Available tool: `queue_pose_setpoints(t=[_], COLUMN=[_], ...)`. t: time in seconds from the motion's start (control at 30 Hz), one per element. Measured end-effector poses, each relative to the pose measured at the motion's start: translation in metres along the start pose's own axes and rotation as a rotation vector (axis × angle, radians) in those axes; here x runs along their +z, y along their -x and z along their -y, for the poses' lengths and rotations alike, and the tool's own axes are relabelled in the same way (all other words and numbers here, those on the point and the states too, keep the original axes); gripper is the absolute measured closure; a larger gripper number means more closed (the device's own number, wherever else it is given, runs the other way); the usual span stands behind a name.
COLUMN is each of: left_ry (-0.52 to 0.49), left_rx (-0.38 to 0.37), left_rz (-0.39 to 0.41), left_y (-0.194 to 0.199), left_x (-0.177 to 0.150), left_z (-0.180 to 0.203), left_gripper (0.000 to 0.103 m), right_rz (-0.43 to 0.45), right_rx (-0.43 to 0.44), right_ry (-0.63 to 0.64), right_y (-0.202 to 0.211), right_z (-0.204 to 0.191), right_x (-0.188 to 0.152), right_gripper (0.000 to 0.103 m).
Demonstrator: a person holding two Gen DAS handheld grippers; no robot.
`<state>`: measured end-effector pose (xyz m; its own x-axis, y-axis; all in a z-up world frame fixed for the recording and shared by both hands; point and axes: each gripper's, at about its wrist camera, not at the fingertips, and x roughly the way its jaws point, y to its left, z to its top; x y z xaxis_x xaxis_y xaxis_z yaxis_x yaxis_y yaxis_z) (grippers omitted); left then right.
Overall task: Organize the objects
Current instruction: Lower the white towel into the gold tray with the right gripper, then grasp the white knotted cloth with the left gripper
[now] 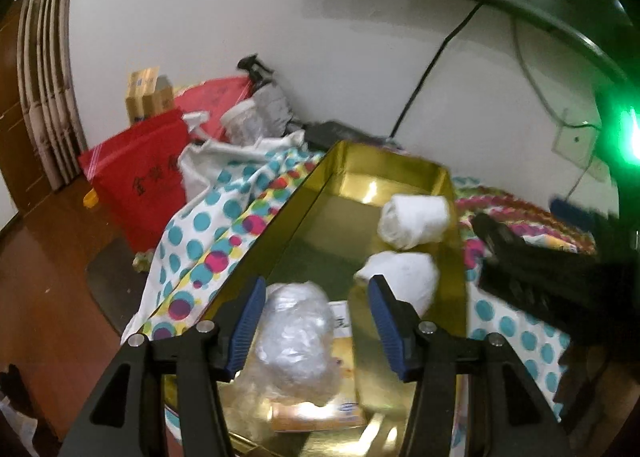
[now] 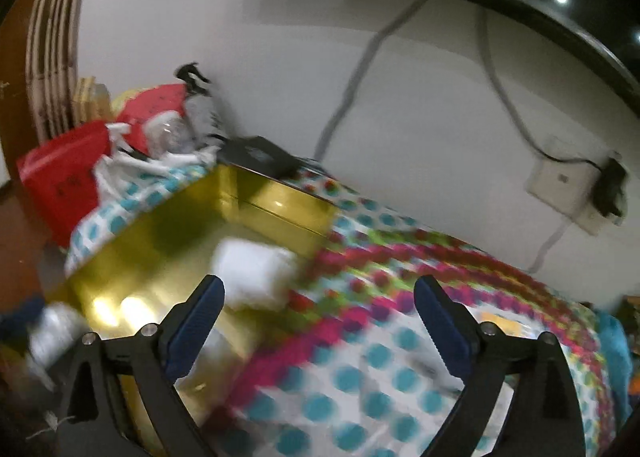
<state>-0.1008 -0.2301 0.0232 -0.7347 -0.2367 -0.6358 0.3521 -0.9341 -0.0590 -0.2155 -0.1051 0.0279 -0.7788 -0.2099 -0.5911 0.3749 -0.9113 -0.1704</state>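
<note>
The crinkly plastic-wrapped bundle looks light, soft, slippery; left gripper straddles it unclamped; right gripper gapes empty; pinch its middle.

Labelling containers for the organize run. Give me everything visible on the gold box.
The gold box is a long, open-topped rectangular tray with shiny, mirror-like gold walls and floor, metal or foil card by its look. It sits upright on the dotted cloth. Inside lie two white wrapped bundles, a crinkled clear plastic bundle and a yellow packet. The left gripper hovers over its near end.
</note>
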Motion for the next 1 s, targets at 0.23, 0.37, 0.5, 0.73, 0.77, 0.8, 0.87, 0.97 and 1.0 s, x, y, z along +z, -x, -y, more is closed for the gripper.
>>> queue_pose_setpoints(t=[0.23, 0.37, 0.5, 0.73, 0.77, 0.8, 0.87, 0.97, 1.0], left_ry=[-0.053, -0.106, -0.137, -0.217, -0.235, -0.26, -0.327, -0.39, -0.398], left_rx=[-0.12, -0.165, -0.22, -0.278, -0.286, -0.292, -0.294, -0.304, -0.315], left_rz=[0.025, 0.008, -0.023, -0.059, -0.064, -0.067, -0.052, -0.044, -0.05], left_y=[0.014, 0.014, 0.01, 0.001, -0.001, -0.002, -0.003, -0.004, -0.006], left_x=[-0.007, -0.018, -0.029, -0.045, -0.046, -0.048, -0.05, -0.051, -0.051], left_z=[0.038, 0.065, 0.09, 0.152, 0.162, 0.173, 0.196, 0.223, 0.23], left_gripper=[0.046, 0.046, 0.046, 0.046, 0.046, 0.046, 0.046, 0.046, 0.046], right_rz=[-0.06, -0.081, -0.096, -0.114, -0.11, -0.101, -0.099, -0.106, -0.102], right_rx=[-0.107, -0.146, -0.168, -0.163, -0.149, -0.14, -0.135, -0.117, -0.113], right_ry=[-0.092, -0.116, -0.12, -0.148, -0.172, -0.19, -0.204, -0.232, -0.248], right_y=[0.017, 0.029, 0.037, 0.049, 0.051, 0.054, 0.059, 0.063, 0.066], right_z=[0.09, 0.135, 0.169, 0.211, 0.217, 0.222, 0.228, 0.235, 0.239], right_x=[-0.059, -0.087, -0.11, -0.139, -0.141, -0.142, -0.147, -0.153, -0.155], right_gripper=[0.006, 0.006, 0.006, 0.006, 0.006, 0.006, 0.006, 0.006, 0.005])
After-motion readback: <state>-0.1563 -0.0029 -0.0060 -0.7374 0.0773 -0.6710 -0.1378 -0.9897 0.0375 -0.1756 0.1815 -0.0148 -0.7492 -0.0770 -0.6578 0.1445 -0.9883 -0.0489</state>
